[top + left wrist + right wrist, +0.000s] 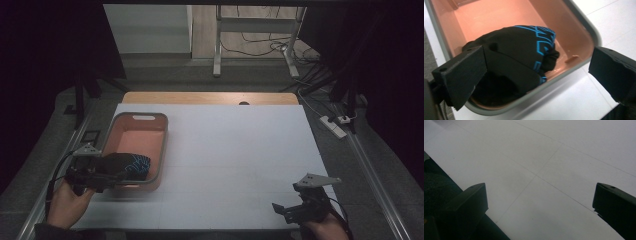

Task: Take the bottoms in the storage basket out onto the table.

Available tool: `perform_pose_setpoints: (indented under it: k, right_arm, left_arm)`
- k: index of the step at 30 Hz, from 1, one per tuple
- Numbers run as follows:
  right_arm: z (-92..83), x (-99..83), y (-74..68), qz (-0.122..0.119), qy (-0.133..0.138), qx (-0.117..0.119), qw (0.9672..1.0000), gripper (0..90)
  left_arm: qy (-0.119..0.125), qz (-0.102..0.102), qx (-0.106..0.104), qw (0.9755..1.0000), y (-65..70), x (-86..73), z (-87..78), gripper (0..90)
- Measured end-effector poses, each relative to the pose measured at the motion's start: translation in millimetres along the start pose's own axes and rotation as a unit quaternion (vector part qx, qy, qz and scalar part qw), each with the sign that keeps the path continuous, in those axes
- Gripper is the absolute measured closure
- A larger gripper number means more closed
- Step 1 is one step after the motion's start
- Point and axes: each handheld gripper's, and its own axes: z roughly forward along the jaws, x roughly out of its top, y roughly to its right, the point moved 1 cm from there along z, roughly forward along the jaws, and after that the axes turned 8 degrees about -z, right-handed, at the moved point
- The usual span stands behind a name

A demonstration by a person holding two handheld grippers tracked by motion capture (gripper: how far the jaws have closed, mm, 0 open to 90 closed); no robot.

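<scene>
**Black and blue cloth lying in a pink bin, left gripper open over it**

A bundle of black cloth with bright blue markings (pixel 127 166) lies in the near end of a pink bin with a grey rim (pixel 163 145), at the lower left of the high view. In the left gripper view the cloth (pixel 524 52) fills the centre of the frame, heaped against the bin's near wall, with the bin's bare pink floor (pixel 499 17) stretching away toward the top.

The left gripper (pixel 107 172) sits at the bin's near left corner, held by a hand (pixel 70 202) coming in from the bottom left. Its jaws stand wide apart. In its own view one jaw is at the lower left, in front of the cloth and perhaps touching it, and the other is at the right edge, outside the bin over the table. Nothing is clamped between them.

The bin rests on a white table (pixel 240 150) that takes up the middle of the high view. A strip of wood (pixel 210 98) shows along the table's far edge.

The right gripper (pixel 285 210) is at the lower right of the high view, well apart from the bin, low over bare table. Its jaws are also spread wide, with only white tabletop (pixel 544 170) between them.

Beyond the table, at the top of the high view, are white table legs (pixel 217 45), loose cables (pixel 255 47) and a power strip (pixel 334 126) on the grey floor.
</scene>
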Motion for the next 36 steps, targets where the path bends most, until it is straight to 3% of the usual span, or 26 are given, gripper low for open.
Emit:
perform_pose_setpoints:
  k: [6,11,19,22,26,33,34,36]
  right_arm:
    - [1.0,0.6,-0.5,-0.003,-0.003,-0.001,1.0000,0.0]
    - [1.1,0.7,-0.6,-0.004,-0.002,0.000,1.0000,0.0]
    - [1.3,0.9,-0.9,-0.007,-0.005,-0.001,1.0000,0.0]
    - [1.4,0.9,-1.0,-0.007,-0.006,-0.002,1.0000,0.0]
    - [1.3,0.9,-0.9,-0.007,-0.005,-0.002,1.0000,0.0]
    - [1.1,0.9,-1.2,-0.006,-0.005,-0.002,1.0000,0.0]
    - [1.1,0.9,-1.2,-0.006,-0.004,-0.002,1.0000,0.0]
    - [1.1,0.9,-1.3,-0.006,-0.005,-0.002,1.0000,0.0]
  left_arm:
    - [-0.022,0.002,0.004,0.9997,-6.9,8.9,11.9,0.9]
    - [-0.040,-0.005,-0.005,0.9992,-12.1,19.0,19.9,0.2]
    - [-0.067,0.010,-0.007,0.9977,-17.5,37.3,35.3,0.2]
    - [-0.091,0.015,-0.013,0.9956,-19.0,44.6,47.7,0.2]
    - [-0.115,0.015,-0.003,0.9933,-21.7,49.4,60.5,0.0]
    - [-0.150,0.012,-0.001,0.9886,-26.0,49.8,76.7,0.0]
    - [-0.162,0.013,-0.002,0.9867,-27.0,48.6,81.0,0.0]
    - [-0.167,0.014,-0.003,0.9859,-27.3,47.8,82.7,0.0]
